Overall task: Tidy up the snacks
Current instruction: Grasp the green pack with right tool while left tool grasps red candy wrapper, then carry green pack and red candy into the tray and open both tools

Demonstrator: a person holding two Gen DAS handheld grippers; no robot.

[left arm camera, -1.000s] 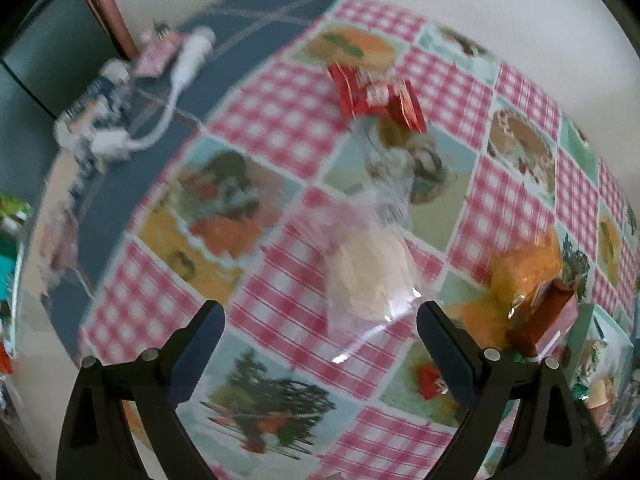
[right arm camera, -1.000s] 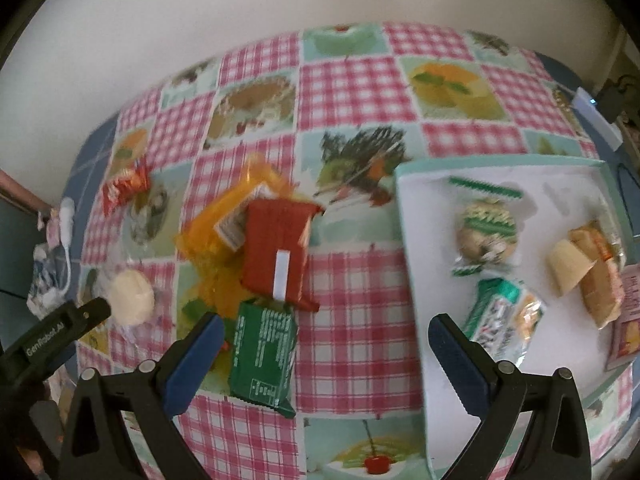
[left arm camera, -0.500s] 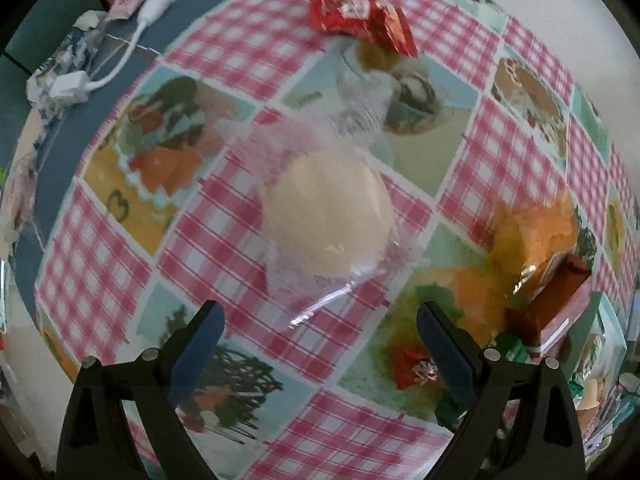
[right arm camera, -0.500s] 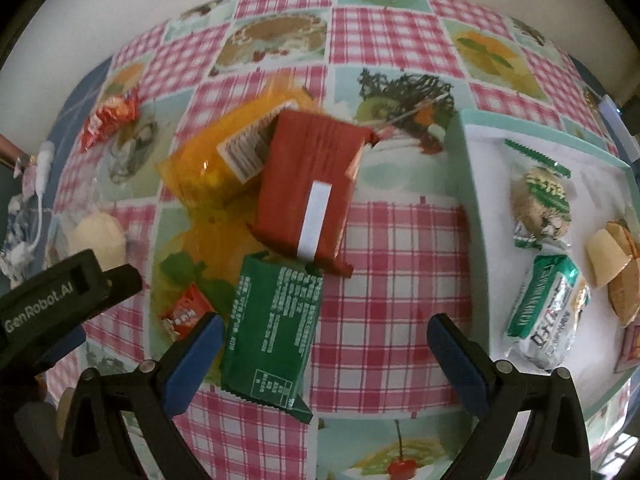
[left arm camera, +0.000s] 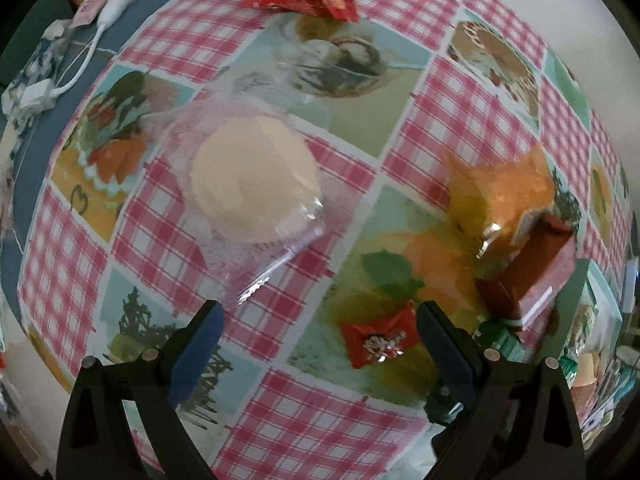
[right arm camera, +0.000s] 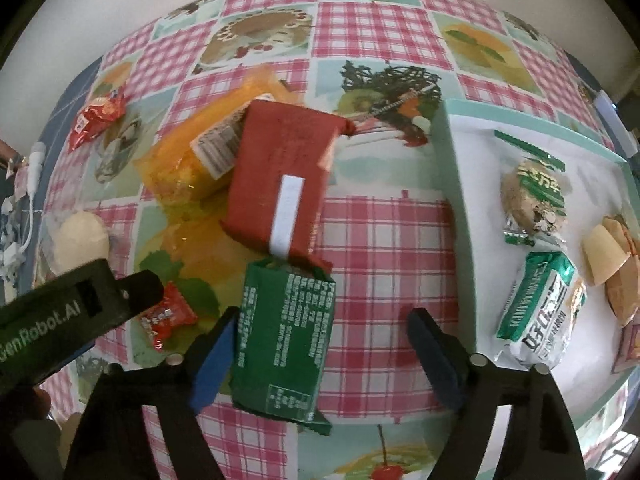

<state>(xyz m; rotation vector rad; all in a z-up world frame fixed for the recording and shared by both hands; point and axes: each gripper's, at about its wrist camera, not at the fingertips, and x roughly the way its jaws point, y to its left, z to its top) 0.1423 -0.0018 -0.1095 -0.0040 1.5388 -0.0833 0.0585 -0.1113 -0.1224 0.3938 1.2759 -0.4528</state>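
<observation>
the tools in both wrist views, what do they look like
Both are alike: the left tool and the right tool have black plastic arms with small silver screws, each ending in a blue pad. In the right wrist view, the left tool's black body bears pale "GenRobot.AI" lettering.

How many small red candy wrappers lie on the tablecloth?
2: one red wrapper lies beside the green packet, the other red wrapper near the table's far left edge. Others may be hidden.

Both tongs pointed steeply down. The left tongs (left arm camera: 316, 338) stood wide apart, gripping nothing. The right tongs (right arm camera: 320, 340) had just been closing, their jaws not yet pressing anything.
</observation>
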